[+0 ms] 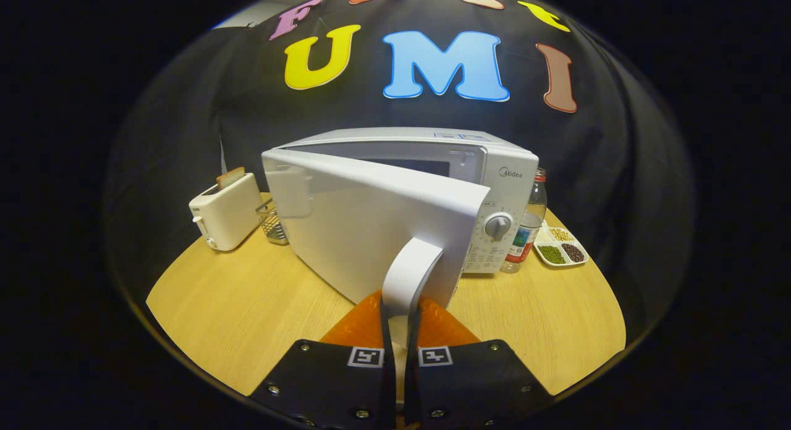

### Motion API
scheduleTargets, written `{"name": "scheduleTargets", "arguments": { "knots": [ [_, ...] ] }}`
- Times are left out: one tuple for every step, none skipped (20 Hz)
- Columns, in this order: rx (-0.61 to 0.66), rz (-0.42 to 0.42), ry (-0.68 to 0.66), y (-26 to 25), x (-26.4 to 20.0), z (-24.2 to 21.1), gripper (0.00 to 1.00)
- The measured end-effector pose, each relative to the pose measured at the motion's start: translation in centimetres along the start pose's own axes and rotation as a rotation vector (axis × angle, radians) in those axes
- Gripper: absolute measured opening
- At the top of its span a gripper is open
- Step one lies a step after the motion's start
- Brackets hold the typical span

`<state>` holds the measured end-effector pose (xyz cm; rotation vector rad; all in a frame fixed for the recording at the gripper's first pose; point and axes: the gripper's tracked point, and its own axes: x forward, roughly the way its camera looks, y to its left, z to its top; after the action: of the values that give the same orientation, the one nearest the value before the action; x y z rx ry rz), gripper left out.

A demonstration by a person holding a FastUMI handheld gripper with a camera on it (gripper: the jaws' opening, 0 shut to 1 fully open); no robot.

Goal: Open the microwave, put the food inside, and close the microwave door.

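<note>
A white microwave stands at the back of the round wooden table. Its door is swung partly open towards me, hinged on the left. My gripper is shut on the door's white handle, with both orange fingers pressed against its lower end. Behind the door edge I see the control panel with a round dial. The door hides the inside of the microwave. The food is hard to single out from here.
A white toaster with a slice of bread in it stands left of the microwave, with a small wire basket beside it. On the right are a plastic bottle and a divided white dish of beans.
</note>
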<state>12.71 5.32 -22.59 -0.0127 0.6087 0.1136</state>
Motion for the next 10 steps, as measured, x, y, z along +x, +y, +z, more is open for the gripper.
{"name": "scheduleTargets", "arguments": {
  "knots": [
    [0.000, 0.003, 0.000, 1.0, -0.7, -0.4, 0.06],
    [0.001, 0.007, -0.001, 2.0, -1.3, -0.9, 0.06],
    [0.004, 0.012, -0.002, 3.0, -2.0, -1.2, 0.06],
    [0.004, 0.016, -0.004, 4.1, -2.6, -1.6, 0.06],
    [0.002, 0.023, -0.006, 5.2, -3.1, -1.9, 0.06],
    [0.000, 0.029, -0.007, 6.3, -3.6, -2.3, 0.06],
    [0.000, 0.034, -0.010, 7.3, -4.1, -2.5, 0.06],
    [-0.001, 0.038, -0.012, 8.4, -4.5, -2.8, 0.06],
    [-0.001, 0.042, -0.014, 9.4, -4.9, -3.1, 0.06],
    [-0.001, 0.045, -0.017, 10.4, -5.2, -3.3, 0.06]
  ]
}}
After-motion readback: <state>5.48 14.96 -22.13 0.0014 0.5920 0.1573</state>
